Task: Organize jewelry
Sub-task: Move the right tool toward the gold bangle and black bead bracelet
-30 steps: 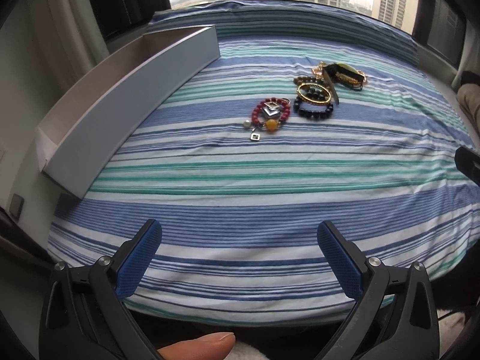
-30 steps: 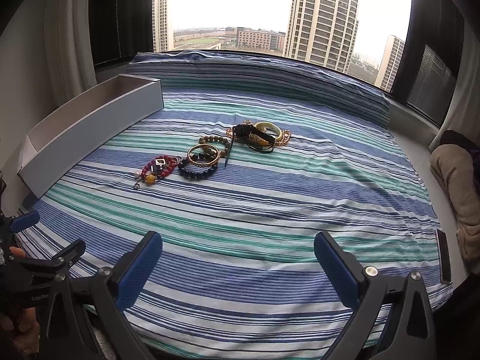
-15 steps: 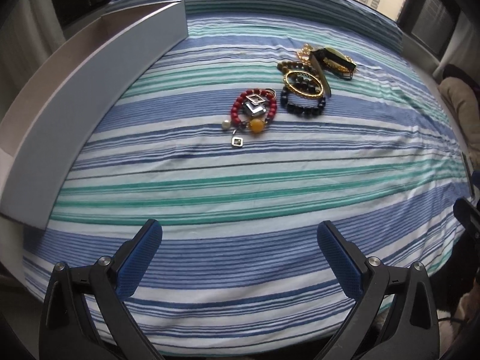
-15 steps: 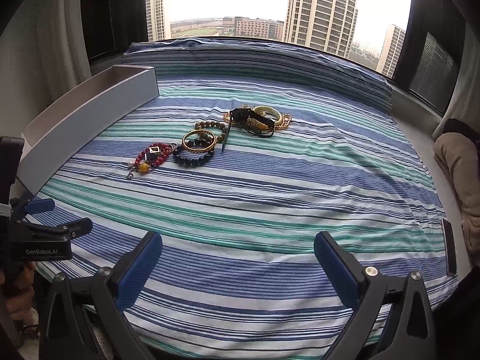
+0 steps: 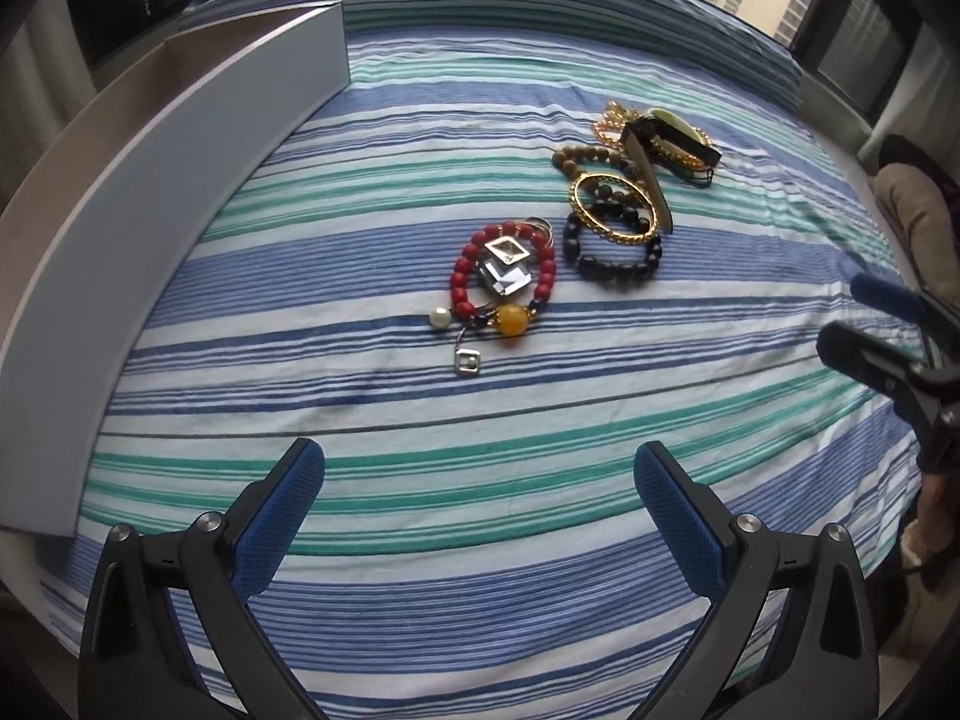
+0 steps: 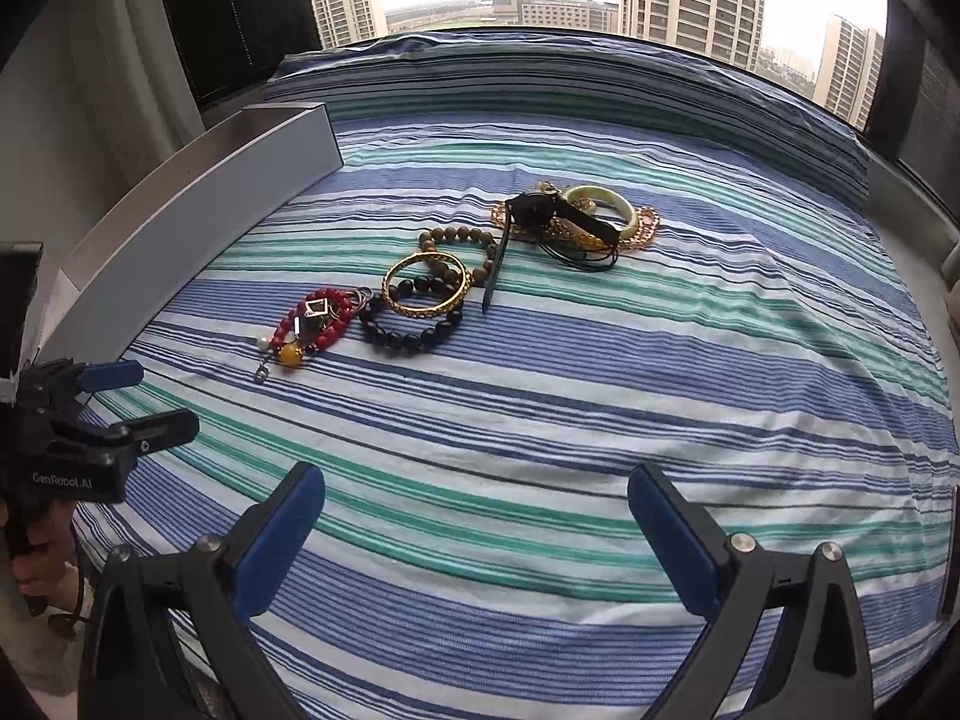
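Note:
Jewelry lies in a row on a striped cloth (image 5: pixel 480 420). A red bead bracelet (image 5: pixel 503 276) with a yellow bead and silver pendants is nearest my left gripper (image 5: pixel 480 504), which is open and empty, hovering short of it. Behind it lie a gold bangle (image 5: pixel 612 210) on a black bead bracelet (image 5: pixel 612 267), a brown bead bracelet (image 6: pixel 459 240), a black watch (image 6: pixel 540 213) and a pale jade bangle (image 6: pixel 603 204). My right gripper (image 6: pixel 477 519) is open and empty, farther back. The red bead bracelet also shows in the right wrist view (image 6: pixel 312 318).
A long, open grey box (image 5: pixel 180 138) stands along the left edge of the cloth; it also shows in the right wrist view (image 6: pixel 198 210). A window with tower blocks is behind. A brown cushion (image 5: pixel 918 222) lies at the right. Each gripper shows in the other's view.
Both grippers have moved forward over the cloth toward the jewelry, the left one the most. Both stay open. The jewelry has not moved.

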`<state>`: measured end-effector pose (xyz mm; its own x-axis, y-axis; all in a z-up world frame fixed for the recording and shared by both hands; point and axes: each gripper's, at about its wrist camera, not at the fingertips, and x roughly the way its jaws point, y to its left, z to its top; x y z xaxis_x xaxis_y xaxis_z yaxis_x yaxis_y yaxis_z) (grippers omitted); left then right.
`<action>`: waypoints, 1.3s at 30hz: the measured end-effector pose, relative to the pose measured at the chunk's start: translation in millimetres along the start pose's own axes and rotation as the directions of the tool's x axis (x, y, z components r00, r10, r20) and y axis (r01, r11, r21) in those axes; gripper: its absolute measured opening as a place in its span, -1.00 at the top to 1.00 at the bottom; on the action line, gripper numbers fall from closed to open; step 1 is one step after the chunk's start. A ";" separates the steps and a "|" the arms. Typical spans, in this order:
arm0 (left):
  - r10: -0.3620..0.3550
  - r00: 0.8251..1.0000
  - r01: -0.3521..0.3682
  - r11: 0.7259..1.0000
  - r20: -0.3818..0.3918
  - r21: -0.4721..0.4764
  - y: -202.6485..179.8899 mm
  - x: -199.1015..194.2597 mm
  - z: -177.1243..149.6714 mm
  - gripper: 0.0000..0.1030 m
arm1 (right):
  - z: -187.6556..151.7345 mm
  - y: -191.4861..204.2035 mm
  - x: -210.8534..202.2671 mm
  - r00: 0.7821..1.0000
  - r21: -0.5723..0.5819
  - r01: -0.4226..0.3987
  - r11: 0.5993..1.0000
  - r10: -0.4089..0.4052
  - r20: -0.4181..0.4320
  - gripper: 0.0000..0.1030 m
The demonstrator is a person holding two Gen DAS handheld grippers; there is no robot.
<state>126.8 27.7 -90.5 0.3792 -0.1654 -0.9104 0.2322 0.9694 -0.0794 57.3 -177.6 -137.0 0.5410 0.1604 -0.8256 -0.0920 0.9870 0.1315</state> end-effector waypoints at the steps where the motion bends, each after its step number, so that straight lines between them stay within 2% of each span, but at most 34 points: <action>1: 0.005 1.000 -0.005 1.000 -0.004 0.000 0.6 2.0 -0.8 -0.99 | 10.3 2.6 8.5 1.000 -0.020 -0.018 1.000 0.018 -0.004 -1.00; 4: 0.012 1.000 -0.012 1.000 -0.014 -0.013 4.4 7.1 -4.4 -0.99 | 43.4 14.7 43.4 0.995 -0.101 -0.091 0.991 0.088 -0.039 -0.94; 5: 0.011 1.000 -0.011 1.000 -0.016 -0.019 6.7 7.5 -6.2 -0.99 | 50.0 18.7 55.0 0.992 -0.123 -0.117 0.985 0.110 -0.059 -0.63; 6: 0.012 1.000 -0.013 1.000 -0.017 -0.027 9.3 8.1 -8.2 -0.99 | 58.1 22.1 70.0 0.988 -0.139 -0.140 0.980 0.129 -0.090 -0.14; 8: 0.019 1.000 -0.020 0.999 -0.021 -0.041 15.5 9.2 -12.7 -0.99 | 68.6 26.2 97.6 0.980 -0.154 -0.160 0.975 0.137 -0.147 0.11; 10: 0.025 0.999 -0.027 0.999 -0.026 -0.047 20.9 10.0 -17.2 -0.99 | 73.7 30.5 120.7 0.974 -0.185 -0.159 0.970 0.124 -0.188 0.12; 13: 0.038 0.999 -0.039 0.998 -0.033 -0.044 25.0 10.8 -21.5 -0.99 | 77.3 34.9 139.6 0.973 -0.219 -0.154 0.964 0.109 -0.204 0.14; 15: 0.037 0.998 -0.039 0.998 -0.040 -0.045 26.2 13.4 -21.8 -0.99 | 79.9 35.0 148.3 0.964 -0.217 -0.192 0.957 0.143 -0.223 0.25; 20: 0.030 0.998 -0.033 0.998 -0.051 -0.055 26.9 18.2 -19.9 -0.99 | 79.1 40.3 156.1 0.951 -0.256 -0.242 0.936 0.177 -0.253 0.28; 21: 0.030 0.998 -0.033 0.998 -0.051 -0.055 26.5 18.1 -19.7 -0.99 | 78.9 40.6 156.5 0.951 -0.266 -0.243 0.933 0.174 -0.257 0.53; 23: 0.029 0.998 -0.031 0.998 -0.049 -0.053 26.5 17.7 -19.6 -0.99 | 80.3 37.6 156.4 0.941 -0.231 -0.265 0.936 0.199 -0.273 0.79; 25: 0.029 0.998 -0.032 0.998 -0.050 -0.051 25.8 18.7 -18.7 -0.99 | 81.3 34.2 149.5 0.943 -0.221 -0.269 0.938 0.209 -0.258 0.87; 31: 0.018 0.999 -0.017 1.000 -0.038 0.022 15.7 24.2 -6.3 -0.99 | 70.0 8.2 112.7 0.947 -0.190 -0.272 0.943 0.227 -0.229 0.91; 35: -0.038 0.999 0.039 0.995 -0.009 0.089 1.9 29.8 15.1 -0.96 | 42.4 -9.7 89.7 0.941 -0.165 -0.265 0.950 0.218 -0.258 0.91; 39: -0.076 0.997 0.075 0.978 -0.004 0.197 -17.9 46.4 34.6 -0.51 | 6.2 -17.0 76.7 0.932 -0.128 -0.256 0.958 0.209 -0.297 0.90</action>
<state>171.3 -3.6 -117.2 0.3569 -0.2379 -0.9034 0.4316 0.8996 -0.0664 105.5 -182.1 -199.1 0.2365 0.3541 -0.9048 -0.3333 0.9043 0.2668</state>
